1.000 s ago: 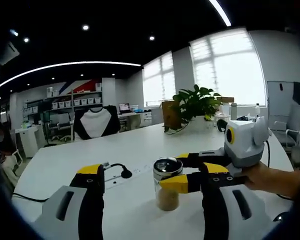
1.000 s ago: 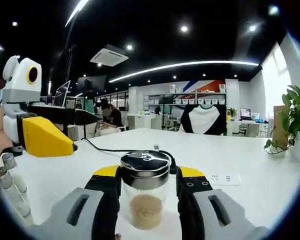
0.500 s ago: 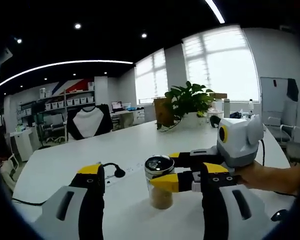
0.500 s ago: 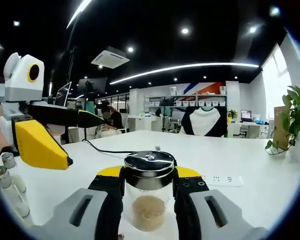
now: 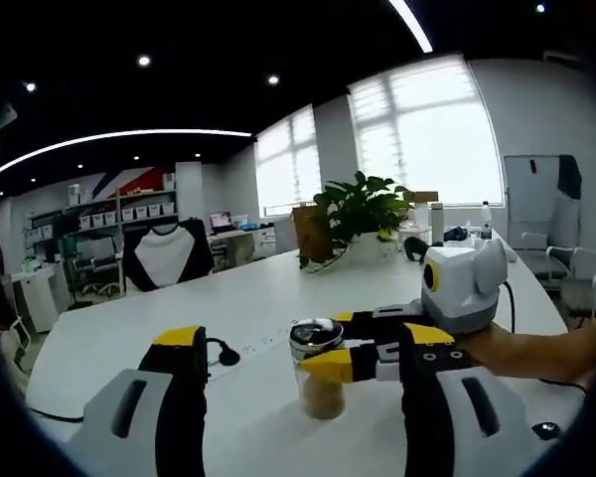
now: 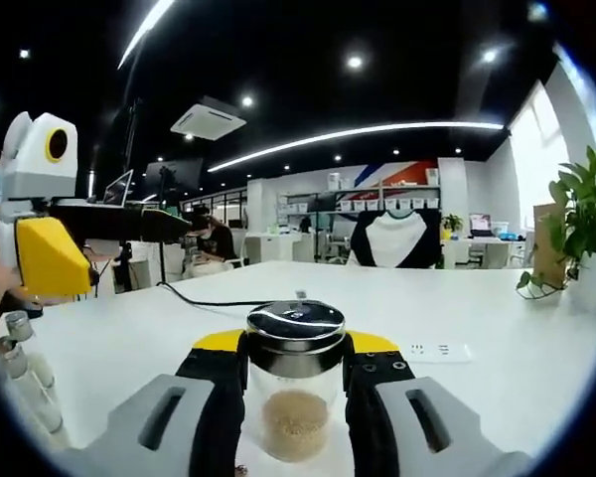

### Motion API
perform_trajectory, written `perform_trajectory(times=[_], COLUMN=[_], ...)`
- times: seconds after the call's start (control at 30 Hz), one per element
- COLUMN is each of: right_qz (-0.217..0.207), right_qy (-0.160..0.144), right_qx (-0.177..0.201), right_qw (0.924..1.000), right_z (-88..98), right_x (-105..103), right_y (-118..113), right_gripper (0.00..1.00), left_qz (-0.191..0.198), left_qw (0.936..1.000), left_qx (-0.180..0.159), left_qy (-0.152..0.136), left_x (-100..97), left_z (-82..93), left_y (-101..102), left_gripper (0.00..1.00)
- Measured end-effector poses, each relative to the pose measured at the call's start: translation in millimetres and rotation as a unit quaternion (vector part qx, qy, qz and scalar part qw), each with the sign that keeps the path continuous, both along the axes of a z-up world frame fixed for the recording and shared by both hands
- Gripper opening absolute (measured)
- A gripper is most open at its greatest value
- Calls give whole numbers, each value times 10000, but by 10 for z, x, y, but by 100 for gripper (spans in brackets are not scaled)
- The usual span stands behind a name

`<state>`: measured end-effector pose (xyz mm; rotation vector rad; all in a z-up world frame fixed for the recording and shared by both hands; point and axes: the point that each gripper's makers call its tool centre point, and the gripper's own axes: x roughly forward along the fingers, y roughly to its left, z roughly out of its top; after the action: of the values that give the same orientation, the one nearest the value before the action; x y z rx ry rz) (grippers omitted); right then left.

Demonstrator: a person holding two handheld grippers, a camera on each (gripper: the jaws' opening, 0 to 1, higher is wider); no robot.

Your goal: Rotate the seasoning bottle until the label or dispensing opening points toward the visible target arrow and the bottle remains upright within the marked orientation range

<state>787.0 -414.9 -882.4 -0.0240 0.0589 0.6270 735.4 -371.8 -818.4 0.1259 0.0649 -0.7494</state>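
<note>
1. A small clear glass seasoning bottle (image 6: 295, 383) stands upright on a white table (image 6: 497, 388). It has a shiny metal cap and holds a low layer of tan granules at the bottom.
2. In the right gripper view, the bottle sits at the bottom centre, directly between the right gripper (image 6: 295, 370) and its two black, yellow-tipped jaws. Both jaws press against the sides of the bottle just under the cap, so this gripper is closed on it.
3. In the left gripper view, the same bottle (image 5: 321, 373) stands a little right of centre, with the right gripper (image 5: 350, 343) reaching in from the right and clasping it. A person's hand (image 5: 521, 350) holds that gripper.
4. The left gripper (image 5: 300, 348) has its jaws spread wide apart with nothing between them; the bottle stands beyond them, untouched by them.
5. In the right gripper view, the left gripper (image 6: 139, 234) hangs at the far left above the table, well apart from the bottle.
6. A black cable (image 6: 204, 299) runs across the table behind the bottle, and a white power strip (image 6: 436, 351) lies to the right.
7. Two small capped vials (image 6: 22, 370) lie at the left edge of the table in the right gripper view.
8. A leafy potted plant (image 5: 356, 214) stands further back on the table near bright windows (image 5: 432, 134).
9. Shelving (image 6: 377, 214) lines the far wall of the office.
</note>
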Motion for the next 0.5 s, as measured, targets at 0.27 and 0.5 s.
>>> perform_trajectory(times=[0.27,0.5], right_qz=[-43,-111], right_qy=[-109,-216], right_qx=[-83,-44], right_qw=[9999,9997], right_z=[103,189], right_x=[-221,-418], right_y=[-186,-280], right_gripper=[35,35], left_qz=[-127,-160], left_qw=[9998,9997], left_qx=[135,131], left_qy=[-40,-86], left_x=[-167,-288], left_z=[39,77], left_y=[-81,-175], left_gripper=[84,84])
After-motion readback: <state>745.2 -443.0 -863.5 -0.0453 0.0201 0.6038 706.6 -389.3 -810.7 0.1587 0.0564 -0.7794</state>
